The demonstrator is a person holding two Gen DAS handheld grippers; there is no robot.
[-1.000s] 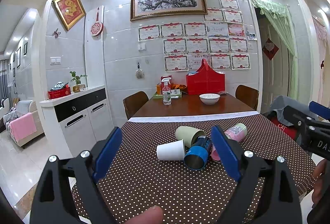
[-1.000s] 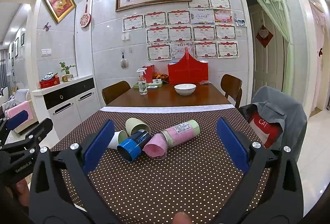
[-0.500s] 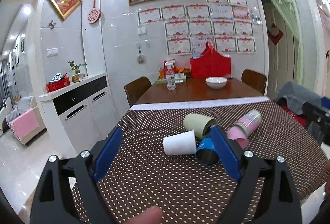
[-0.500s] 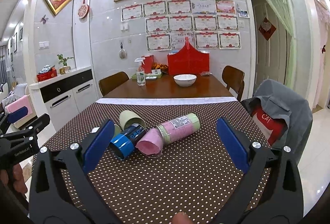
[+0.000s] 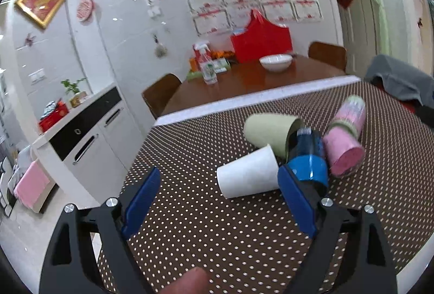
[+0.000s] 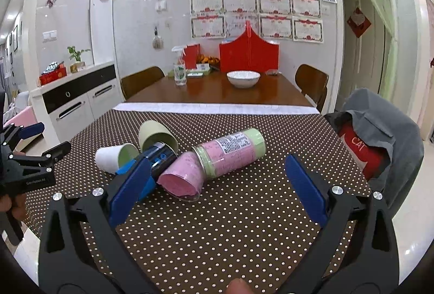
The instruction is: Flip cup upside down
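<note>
Both jaws stood wide apart with nothing between them: my left gripper point(image 5: 217, 193) low over the brown polka-dotted tablecloth point(image 5: 217, 239), my right gripper point(image 6: 217, 185) a little back from the pile.

The cups lay in a tight cluster on their sides. The white paper cup point(image 5: 248, 174) lay nearest my left gripper, base toward me, just ahead of the jaw opening and a little to its right. Its rim end was close against the sage-green plastic cup point(image 5: 267, 135) and the dark bottle with the blue cap point(image 5: 308, 158). To the right lay the pink plastic cup point(image 5: 343, 155), its base seemingly at the mouth of the pink-labelled jar with the pale green lid point(image 6: 230, 155); I could not tell whether they touched. Which cup the task meant was not settled; I took the white one as the likely target.

Risks I noted:
- Paper walls are soft. Closing hard across the middle would likely crush or oval it.
- My right-hand finger point(image 5: 295, 202) sat close beside the blue cap. Advancing could nudge the bottle, which is round and would roll, carrying the green cup with it.
- A cup on its side may roll away from one pad before the other lands.
- Gripped too near the rim, it could pivot out during the turn.
- The left view was blurred; alignment was uncertain.
</note>
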